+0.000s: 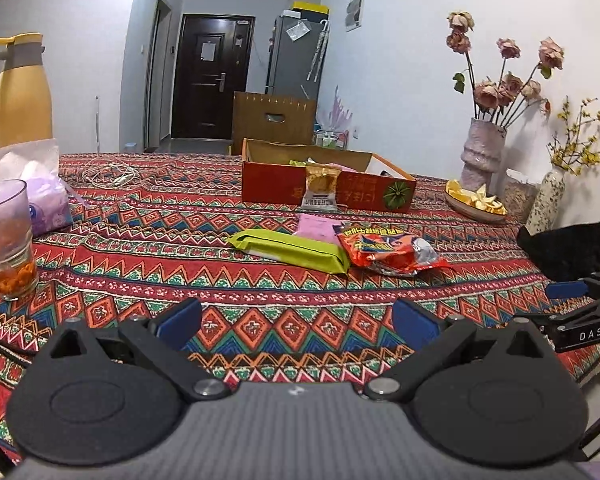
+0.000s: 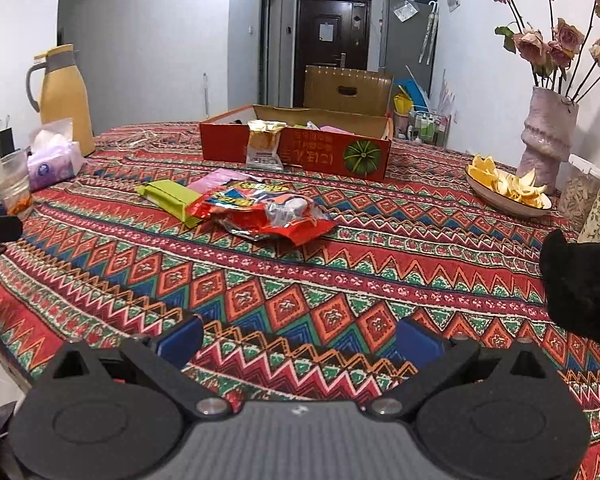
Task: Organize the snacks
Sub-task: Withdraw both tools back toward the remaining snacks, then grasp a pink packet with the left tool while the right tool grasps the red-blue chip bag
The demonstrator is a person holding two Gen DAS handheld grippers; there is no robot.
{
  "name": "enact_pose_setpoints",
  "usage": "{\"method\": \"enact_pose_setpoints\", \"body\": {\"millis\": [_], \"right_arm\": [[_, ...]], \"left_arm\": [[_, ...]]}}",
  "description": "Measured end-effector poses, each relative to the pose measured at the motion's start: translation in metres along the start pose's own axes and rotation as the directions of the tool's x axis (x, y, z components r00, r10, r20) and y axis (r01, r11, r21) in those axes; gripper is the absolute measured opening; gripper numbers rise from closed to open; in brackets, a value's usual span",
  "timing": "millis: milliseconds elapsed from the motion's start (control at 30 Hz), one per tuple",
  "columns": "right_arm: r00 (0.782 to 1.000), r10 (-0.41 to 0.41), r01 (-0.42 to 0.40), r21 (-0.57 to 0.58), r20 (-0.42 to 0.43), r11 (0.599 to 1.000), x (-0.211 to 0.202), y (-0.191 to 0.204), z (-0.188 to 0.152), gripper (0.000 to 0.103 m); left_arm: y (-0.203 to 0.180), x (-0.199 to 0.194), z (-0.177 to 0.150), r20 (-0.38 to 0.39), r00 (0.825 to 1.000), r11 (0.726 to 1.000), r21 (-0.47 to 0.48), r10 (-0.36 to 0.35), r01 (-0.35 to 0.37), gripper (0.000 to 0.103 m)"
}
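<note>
Loose snacks lie mid-table on the patterned cloth: a green packet (image 1: 290, 249) (image 2: 170, 199), a pink packet (image 1: 315, 229) (image 2: 220, 179) behind it, and a red-orange foil bag (image 1: 388, 249) (image 2: 266, 210) to the right. A small biscuit packet (image 1: 320, 191) (image 2: 265, 148) leans upright against the front wall of a red cardboard box (image 1: 396, 194) (image 2: 324, 156), which holds more snacks. My left gripper (image 1: 298, 320) is open over the near cloth, well short of the snacks. My right gripper (image 2: 300, 338) is open too, with nothing between its fingers.
At the left stand a yellow jug (image 1: 18, 92) (image 2: 62, 96), a tissue pack (image 1: 46, 196) (image 2: 54, 162) and a glass (image 1: 6, 240) (image 2: 14, 188). At the right are a dish of peel (image 1: 476, 202) (image 2: 508, 190), vases of flowers (image 1: 482, 152) (image 2: 548, 136) and a black object (image 1: 568, 250) (image 2: 584, 284).
</note>
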State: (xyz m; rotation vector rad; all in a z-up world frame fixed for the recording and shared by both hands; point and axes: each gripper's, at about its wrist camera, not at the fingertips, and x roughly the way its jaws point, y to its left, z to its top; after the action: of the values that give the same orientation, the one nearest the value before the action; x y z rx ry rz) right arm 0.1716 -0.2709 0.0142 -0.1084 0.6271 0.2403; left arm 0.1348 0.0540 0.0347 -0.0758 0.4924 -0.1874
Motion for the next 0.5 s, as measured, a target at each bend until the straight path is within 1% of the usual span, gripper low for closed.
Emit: {"method": "enact_pose_setpoints", "body": {"millis": [100,233,367,500], "right_arm": [[1.0,0.007,-0.007,-0.001,0.008,1.0,0.005,0.0,0.008,0.103],[1.0,0.027,-0.027,-0.025,0.007,0.999,0.017,0.004,0.017,0.103],[0.999,0.043,-0.043,-0.056,-0.003,0.997,0.036,0.008,0.03,0.103],[0.999,0.037,-0.037,-0.119,-0.002,0.992,0.057,0.017,0.048,0.103]], "left_arm": [[0.002,0.003,0.004,0.009,1.0,1.0,-0.003,-0.001,0.001,0.103],[0.004,0.013,0.008,-0.001,1.0,1.0,0.001,0.002,-0.002,0.103],[0.006,0.032,0.015,-0.018,1.0,1.0,0.01,-0.007,0.008,0.103],[0.005,0.057,0.027,-0.031,0.999,0.999,0.032,-0.021,0.022,0.103]]}}
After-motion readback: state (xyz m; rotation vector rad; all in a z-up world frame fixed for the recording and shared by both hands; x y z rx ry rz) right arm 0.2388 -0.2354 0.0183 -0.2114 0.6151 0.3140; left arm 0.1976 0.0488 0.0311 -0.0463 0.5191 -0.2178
